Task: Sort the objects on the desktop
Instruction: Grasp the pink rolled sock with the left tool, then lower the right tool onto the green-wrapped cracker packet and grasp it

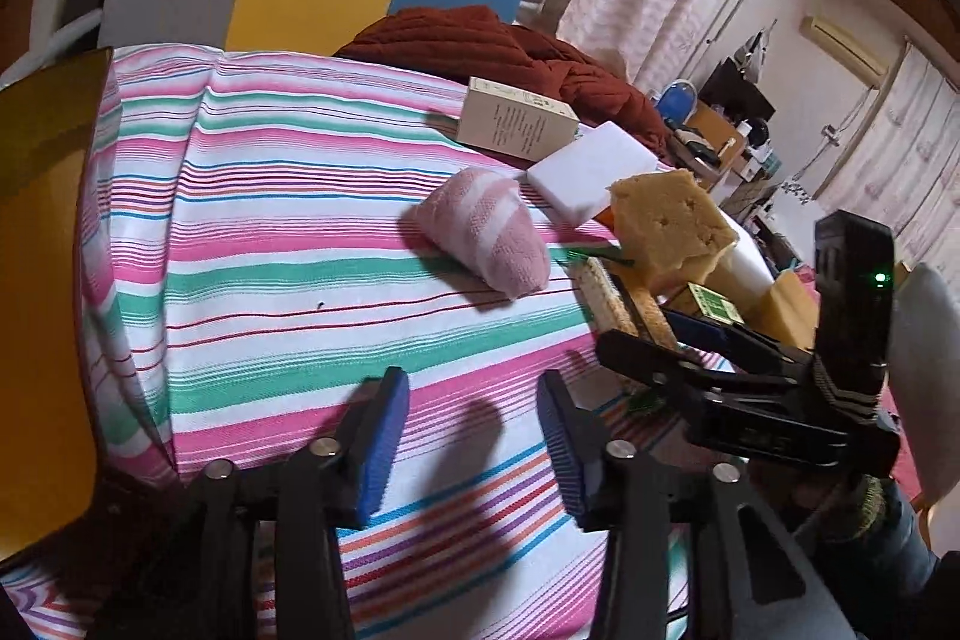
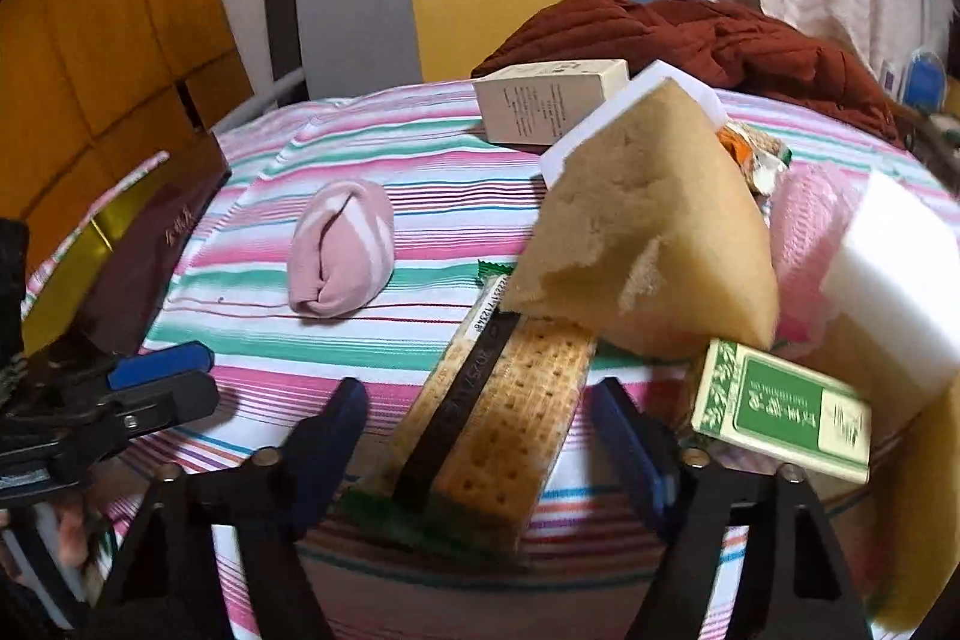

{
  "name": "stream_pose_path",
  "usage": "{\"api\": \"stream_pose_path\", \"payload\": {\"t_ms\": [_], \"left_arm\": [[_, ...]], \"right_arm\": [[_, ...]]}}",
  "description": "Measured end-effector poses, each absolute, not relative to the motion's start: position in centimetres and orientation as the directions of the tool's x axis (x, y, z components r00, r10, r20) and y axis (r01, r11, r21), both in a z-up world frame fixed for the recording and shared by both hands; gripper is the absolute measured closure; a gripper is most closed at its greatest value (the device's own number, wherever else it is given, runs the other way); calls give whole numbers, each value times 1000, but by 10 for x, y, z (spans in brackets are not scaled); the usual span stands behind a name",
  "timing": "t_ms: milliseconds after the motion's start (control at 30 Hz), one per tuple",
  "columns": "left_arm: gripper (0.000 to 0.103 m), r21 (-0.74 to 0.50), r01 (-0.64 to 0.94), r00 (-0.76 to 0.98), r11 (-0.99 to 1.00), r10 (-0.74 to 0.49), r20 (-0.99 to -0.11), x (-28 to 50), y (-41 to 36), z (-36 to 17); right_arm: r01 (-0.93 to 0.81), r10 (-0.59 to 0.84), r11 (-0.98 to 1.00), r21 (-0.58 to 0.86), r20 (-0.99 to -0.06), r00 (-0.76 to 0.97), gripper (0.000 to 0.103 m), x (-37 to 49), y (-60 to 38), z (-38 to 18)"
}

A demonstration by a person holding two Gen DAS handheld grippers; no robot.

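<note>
Right wrist view: right tongs (image 2: 480, 436) spread around the cracker pack (image 2: 498, 418), about to pinch it; left tongs (image 1: 474, 436) spread, nothing between them.

Cracker packet (image 2: 504, 412): a row of digits runs along its pale edge strip beside a barcode, and a code is printed on the black band; both too blurred to read with certainty.
Green card box (image 2: 780, 409): pale characters on the green panel, not legible.
Beige carton (image 2: 540, 106): several lines of fine print on its side, too small to read.
Dark maroon box (image 2: 150, 250): gold characters on the lid, unreadable.
</note>
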State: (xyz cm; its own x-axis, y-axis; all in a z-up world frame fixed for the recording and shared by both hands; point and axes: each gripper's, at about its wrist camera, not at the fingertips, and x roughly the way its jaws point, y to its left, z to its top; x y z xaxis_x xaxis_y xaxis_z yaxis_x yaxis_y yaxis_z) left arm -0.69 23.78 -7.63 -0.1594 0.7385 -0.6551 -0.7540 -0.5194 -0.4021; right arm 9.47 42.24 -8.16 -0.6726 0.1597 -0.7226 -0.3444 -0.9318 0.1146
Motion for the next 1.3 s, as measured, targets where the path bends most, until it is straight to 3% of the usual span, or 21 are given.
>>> {"api": "stream_pose_path", "payload": {"t_ms": [67,300,667,933,1100,1300], "left_arm": [[55,-404,-755,-156,-517,739,-655,-6,238,-77],[49,-422,-742,-141,-521,737,-661,-8,242,-77],[48,-403,-721,-150,-564,695,-703,-25,283,-55],[48,-331,-683,-192,-651,597,-779,-45,327,-62],[48,-320,-682,-207,-658,593,-778,-49,336,-69],[57,-289,-732,-228,-617,622,-749,-42,330,-71]], "right_arm": [[-287,140,-954,82,-724,-675,42,94,416,-81],[-114,36,-992,60,-717,-696,45,110,401,-82],[-99,-49,-975,197,-633,-773,36,129,414,-88],[-74,-114,-956,285,-588,-801,34,133,423,-89],[-70,-119,-954,293,-582,-805,34,134,423,-89],[-79,-103,-958,277,-587,-803,34,134,420,-89]]}}
